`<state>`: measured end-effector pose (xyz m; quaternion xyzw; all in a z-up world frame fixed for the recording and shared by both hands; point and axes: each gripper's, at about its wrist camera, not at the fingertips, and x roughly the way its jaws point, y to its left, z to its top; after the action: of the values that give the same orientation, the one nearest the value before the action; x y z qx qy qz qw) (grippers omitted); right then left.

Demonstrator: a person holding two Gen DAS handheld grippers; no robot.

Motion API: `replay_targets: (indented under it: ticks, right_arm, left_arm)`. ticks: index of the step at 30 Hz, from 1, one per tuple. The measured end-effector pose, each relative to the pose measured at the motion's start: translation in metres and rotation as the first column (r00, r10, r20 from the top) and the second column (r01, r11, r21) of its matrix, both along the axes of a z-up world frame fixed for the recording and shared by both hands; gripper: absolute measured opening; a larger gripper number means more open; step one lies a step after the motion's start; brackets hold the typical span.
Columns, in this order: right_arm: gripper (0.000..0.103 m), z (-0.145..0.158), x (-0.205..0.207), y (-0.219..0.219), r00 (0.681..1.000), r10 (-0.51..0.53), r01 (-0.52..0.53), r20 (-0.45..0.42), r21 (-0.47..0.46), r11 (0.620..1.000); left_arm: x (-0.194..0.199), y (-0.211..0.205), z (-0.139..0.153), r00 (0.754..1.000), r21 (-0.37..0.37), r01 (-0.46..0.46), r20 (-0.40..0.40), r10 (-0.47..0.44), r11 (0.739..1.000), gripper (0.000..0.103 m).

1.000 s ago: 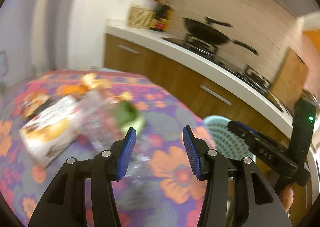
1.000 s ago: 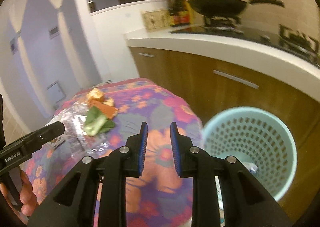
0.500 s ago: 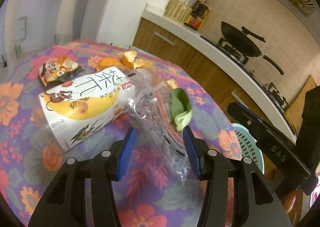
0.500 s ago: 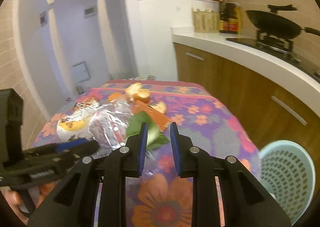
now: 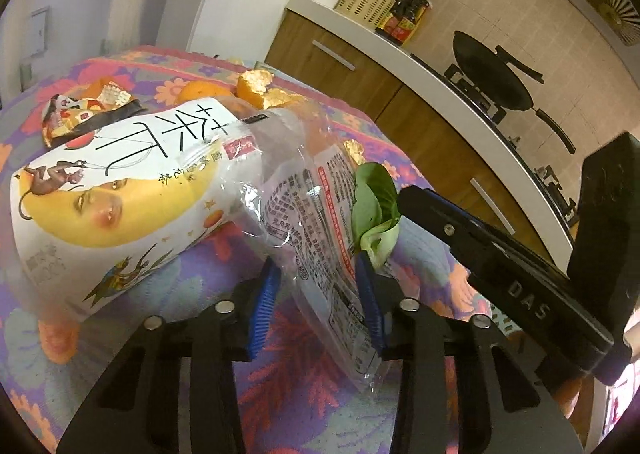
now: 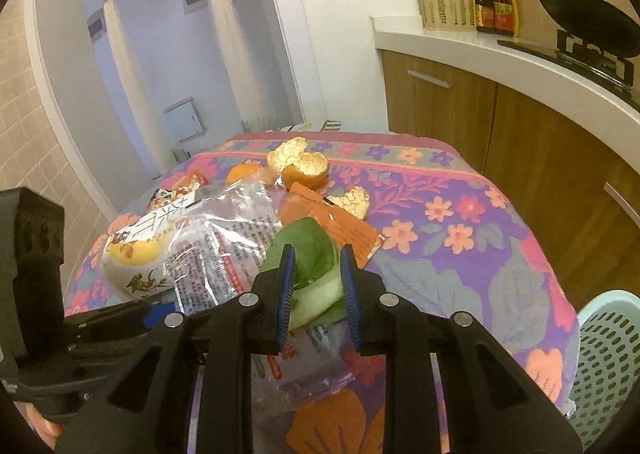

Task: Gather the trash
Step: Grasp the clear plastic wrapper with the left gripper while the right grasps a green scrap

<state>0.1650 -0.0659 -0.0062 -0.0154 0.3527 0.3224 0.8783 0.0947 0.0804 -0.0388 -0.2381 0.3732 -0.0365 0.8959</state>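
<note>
Trash lies on a floral tablecloth (image 5: 168,286). A clear printed plastic wrapper (image 5: 320,238) lies between the blue pads of my open left gripper (image 5: 318,290). A white tea bag package (image 5: 116,194) lies to its left. A green vegetable leaf (image 6: 316,274) lies between the jaws of my open right gripper (image 6: 316,286); it also shows in the left wrist view (image 5: 374,214). Orange peels (image 6: 300,166) and an orange wrapper (image 6: 336,222) lie behind. The pale blue perforated trash basket (image 6: 604,358) stands at the table's right.
A small crumpled snack wrapper (image 5: 80,114) lies at the table's far left. A kitchen counter (image 6: 500,54) with a wok (image 5: 492,74), bottles (image 6: 494,2) and a basket runs along the right. Wooden cabinets stand below it.
Both grippers have swung from the basket side to the trash pile and moved in close. The wrapper now lies between the left pads and the leaf between the right pads.
</note>
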Motion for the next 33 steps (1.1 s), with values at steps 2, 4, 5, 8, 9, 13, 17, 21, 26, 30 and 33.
replay_targets:
  ticks: [2, 4, 5, 8, 9, 13, 17, 21, 26, 30, 33]
  right_arm:
    - [0.02, -0.003, 0.007, 0.003, 1.0, -0.005, 0.005, -0.02, -0.006, 1.0]
    - [0.027, -0.006, 0.012, 0.004, 0.999, -0.007, 0.007, -0.043, -0.009, 1.0]
    - [0.03, -0.008, 0.015, 0.004, 0.998, -0.008, 0.007, -0.056, -0.005, 1.0]
    - [0.046, -0.007, 0.015, 0.003, 0.999, -0.013, 0.013, -0.051, 0.0, 1.0]
    - [0.046, -0.008, 0.015, 0.004, 0.998, -0.008, 0.008, -0.055, 0.001, 1.0]
    - [0.044, -0.014, 0.02, 0.009, 0.995, 0.002, -0.003, -0.095, -0.02, 1.0]
    - [0.029, -0.015, 0.019, 0.009, 0.995, 0.017, -0.018, -0.101, -0.005, 1.0]
    - [0.014, -0.015, 0.018, 0.008, 0.995, 0.012, -0.012, -0.096, 0.0, 1.0]
    - [0.006, -0.007, 0.009, -0.003, 0.998, -0.024, 0.025, -0.054, 0.023, 0.999]
    - [0.005, -0.001, 0.002, -0.017, 0.997, -0.065, 0.066, -0.032, 0.047, 0.997]
    - [0.005, 0.006, -0.008, -0.032, 0.995, -0.097, 0.096, 0.008, 0.062, 0.993]
  left_arm:
    - [0.001, 0.0, -0.001, 1.0, -0.007, 0.007, -0.002, -0.007, 1.0, 0.027]
    - [0.0, -0.001, -0.002, 1.0, -0.004, 0.009, -0.001, -0.009, 1.0, 0.024]
    - [0.0, -0.001, -0.002, 1.0, -0.003, 0.009, 0.0, -0.009, 1.0, 0.024]
    - [-0.001, -0.001, -0.002, 1.0, -0.008, 0.009, 0.007, -0.009, 1.0, 0.023]
    - [-0.002, -0.001, -0.002, 1.0, -0.012, 0.011, 0.009, -0.011, 1.0, 0.021]
    - [-0.003, -0.001, -0.002, 1.0, -0.023, 0.013, 0.011, -0.013, 1.0, 0.019]
    - [-0.005, -0.002, -0.001, 1.0, -0.016, 0.016, 0.024, -0.015, 1.0, 0.015]
    - [-0.007, -0.008, 0.002, 0.999, 0.006, 0.025, 0.04, -0.025, 1.0, 0.009]
    - [-0.013, -0.011, 0.008, 0.997, 0.02, 0.025, 0.077, -0.027, 0.999, 0.004]
    - [-0.021, -0.015, 0.015, 0.995, 0.038, 0.031, 0.098, -0.035, 0.999, 0.002]
    - [-0.026, -0.02, 0.023, 0.992, 0.042, 0.044, 0.119, -0.049, 0.998, 0.002]
